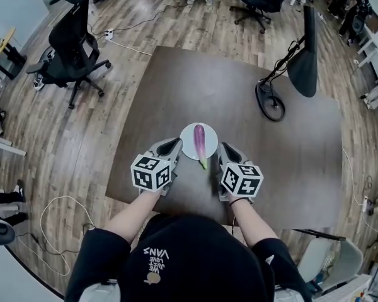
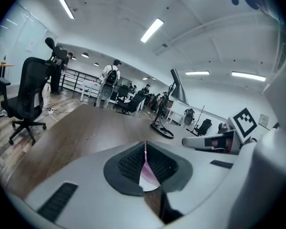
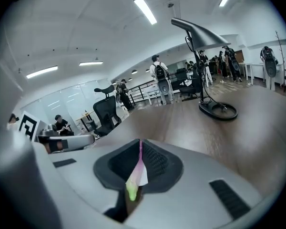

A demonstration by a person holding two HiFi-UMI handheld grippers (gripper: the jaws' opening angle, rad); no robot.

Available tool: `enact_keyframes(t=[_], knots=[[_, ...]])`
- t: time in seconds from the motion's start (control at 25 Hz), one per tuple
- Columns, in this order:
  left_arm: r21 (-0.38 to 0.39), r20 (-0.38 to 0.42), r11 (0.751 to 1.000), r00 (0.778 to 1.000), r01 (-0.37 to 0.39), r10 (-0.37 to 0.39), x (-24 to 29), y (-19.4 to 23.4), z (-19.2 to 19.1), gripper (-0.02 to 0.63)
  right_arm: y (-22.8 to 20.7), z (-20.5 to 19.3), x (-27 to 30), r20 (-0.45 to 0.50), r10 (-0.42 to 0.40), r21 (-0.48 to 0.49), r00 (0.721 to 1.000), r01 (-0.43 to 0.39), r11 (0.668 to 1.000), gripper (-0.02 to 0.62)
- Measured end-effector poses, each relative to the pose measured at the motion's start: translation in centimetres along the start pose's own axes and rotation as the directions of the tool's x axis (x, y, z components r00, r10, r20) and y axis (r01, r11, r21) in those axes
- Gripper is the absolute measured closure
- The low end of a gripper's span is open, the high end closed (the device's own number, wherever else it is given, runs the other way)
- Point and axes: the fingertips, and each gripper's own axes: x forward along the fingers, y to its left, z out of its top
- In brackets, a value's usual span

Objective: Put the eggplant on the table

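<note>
1. Eggplant (image 1: 200,139) loose lengthwise on small white plate (image 1: 188,145), green stem toward near rim, nothing bracing it. With any tilt toward near side, likely to slide off stem first.
2. Clenched on left rim of plate: left gripper (image 1: 175,146). Clenched on right rim: right gripper (image 1: 222,150). Only a thin edge of plate visible between each pair of pads. With so shallow a pinch on a smooth rim, could slip free on one side and drop plate and eggplant together.
3. Two separate holds on one rigid plate. Uneven height, drift apart or a twist of either hand could pry rim out of a gripper or tip plate sideways, rolling eggplant left or right.
4. Held over near part of dark counter (image 1: 176,87), not far from its near edge. Hard to judge from above whether plate is clear of surface. Spill toward near side could end on floor (image 1: 69,150) instead of counter.
5. Still to do, by the look of it: get eggplant off plate and onto counter. Tipped out from too high, may bounce or roll away; safer kept low, tilted slowly toward far side where more counter is free.
6. Lamp base (image 1: 270,101) at far right, well apart; little risk there unless eggplant rolls a long way.
</note>
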Motion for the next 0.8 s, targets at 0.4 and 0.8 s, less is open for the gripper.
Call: enact_keyframes(t=[0.4, 0.8], knots=[[-0.002, 0.059, 1.000, 0.998, 0.012, -0.011, -2.7, -3.2, -0.2, 0.595, 1.7, 0.6, -3.4, 0.071, 0.021, -0.108, 0.997, -0.014, 0.994, 0.570], [0.023, 0.098, 1.000, 0.995, -0.011, 0.009, -5.0, -5.0, -1.0, 0.595, 3.8, -0.2, -6.0, 0.093, 0.056, -0.135, 0.994, -0.043, 0.990, 0.577]])
